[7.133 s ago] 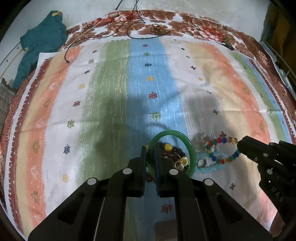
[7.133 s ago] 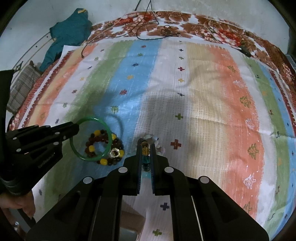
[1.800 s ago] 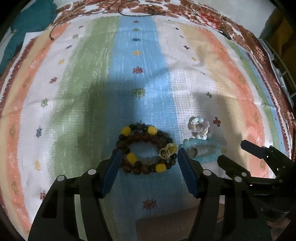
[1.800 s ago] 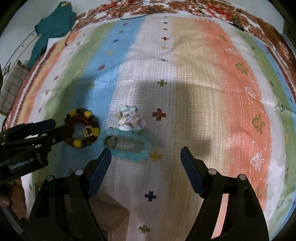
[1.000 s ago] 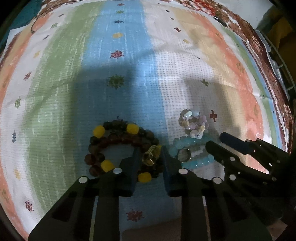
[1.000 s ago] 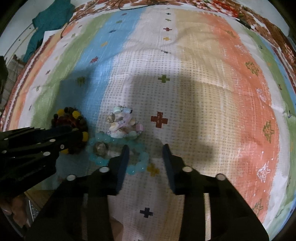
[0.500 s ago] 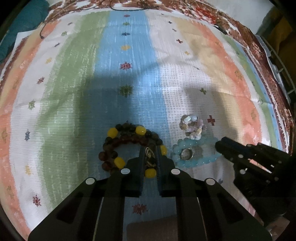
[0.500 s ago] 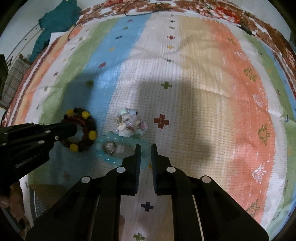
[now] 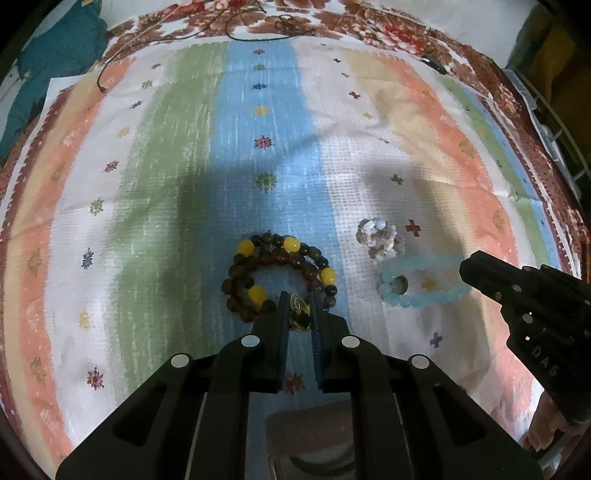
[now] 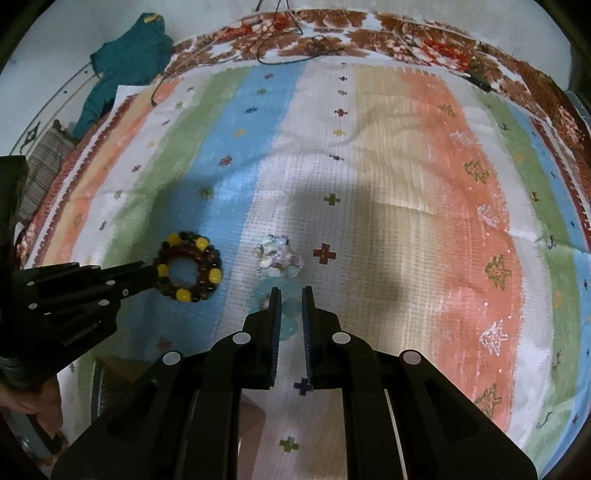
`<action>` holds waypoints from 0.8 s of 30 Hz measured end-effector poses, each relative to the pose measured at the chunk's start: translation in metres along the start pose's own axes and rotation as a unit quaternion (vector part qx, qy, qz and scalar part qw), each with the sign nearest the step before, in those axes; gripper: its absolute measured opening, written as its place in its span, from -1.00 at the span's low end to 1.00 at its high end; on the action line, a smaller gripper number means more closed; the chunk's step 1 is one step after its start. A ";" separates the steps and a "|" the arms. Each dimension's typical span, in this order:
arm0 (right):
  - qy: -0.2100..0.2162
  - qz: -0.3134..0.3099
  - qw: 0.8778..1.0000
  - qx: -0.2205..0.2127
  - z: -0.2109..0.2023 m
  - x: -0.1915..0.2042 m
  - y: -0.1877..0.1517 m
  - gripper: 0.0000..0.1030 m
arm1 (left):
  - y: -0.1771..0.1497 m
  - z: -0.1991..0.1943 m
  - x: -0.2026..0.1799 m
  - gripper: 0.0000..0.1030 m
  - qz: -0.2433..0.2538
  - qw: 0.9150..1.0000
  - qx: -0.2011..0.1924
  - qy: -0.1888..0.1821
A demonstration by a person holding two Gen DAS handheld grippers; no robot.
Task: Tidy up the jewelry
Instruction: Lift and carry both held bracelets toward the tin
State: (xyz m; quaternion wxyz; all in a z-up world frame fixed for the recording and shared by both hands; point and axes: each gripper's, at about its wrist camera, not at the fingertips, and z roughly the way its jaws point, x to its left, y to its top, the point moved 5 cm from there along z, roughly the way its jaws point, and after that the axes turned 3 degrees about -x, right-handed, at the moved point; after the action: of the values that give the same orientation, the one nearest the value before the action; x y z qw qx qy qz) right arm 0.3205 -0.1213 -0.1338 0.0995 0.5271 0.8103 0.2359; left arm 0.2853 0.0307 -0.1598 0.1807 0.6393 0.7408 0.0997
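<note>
A dark brown bead bracelet with yellow beads (image 9: 275, 271) lies on the striped cloth (image 9: 184, 147). My left gripper (image 9: 299, 306) is shut on its near side, around the gold charm. A pale blue bead bracelet (image 9: 421, 280) lies to the right, with a small cluster of shell-coloured beads (image 9: 380, 238) just behind it. My right gripper (image 10: 288, 299) is shut on the blue bracelet's (image 10: 290, 308) near edge. The brown bracelet (image 10: 188, 266) and the bead cluster (image 10: 279, 260) also show in the right wrist view.
A teal garment (image 10: 125, 62) and a striped fabric (image 10: 44, 162) lie off the cloth at the far left. Black cables (image 9: 258, 26) trail across the floral blanket (image 9: 388, 33) at the back. A brown box (image 9: 314, 439) shows below my left gripper.
Both grippers went from wide open to shut, the left on the brown bracelet and the right on the blue one. The green bangle and multicoloured bracelet seen 7 s ago are gone from the cloth.
</note>
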 end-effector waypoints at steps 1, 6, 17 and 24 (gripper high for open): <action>-0.002 -0.001 1.000 -0.002 -0.002 0.001 0.000 -0.77 | -0.001 -0.004 0.000 -0.80 0.001 1.000 -0.003 0.002; -0.001 -0.002 1.000 -0.011 -0.015 0.005 -0.002 -0.77 | -0.004 -0.017 0.002 -0.80 0.001 1.000 -0.013 0.006; -0.005 -0.011 1.000 -0.024 -0.034 0.013 -0.010 -0.77 | -0.013 -0.038 -0.001 -0.80 0.002 1.000 -0.027 0.008; -0.003 -0.016 0.999 -0.035 -0.048 0.018 -0.013 -0.77 | -0.018 -0.050 -0.005 -0.80 0.006 0.999 -0.037 0.007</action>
State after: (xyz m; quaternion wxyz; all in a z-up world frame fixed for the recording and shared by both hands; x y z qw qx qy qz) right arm 0.2833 -0.1226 -0.0968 0.1242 0.5107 0.8096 0.2613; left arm 0.2501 0.0266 -0.1201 0.1983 0.6357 0.7341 0.1329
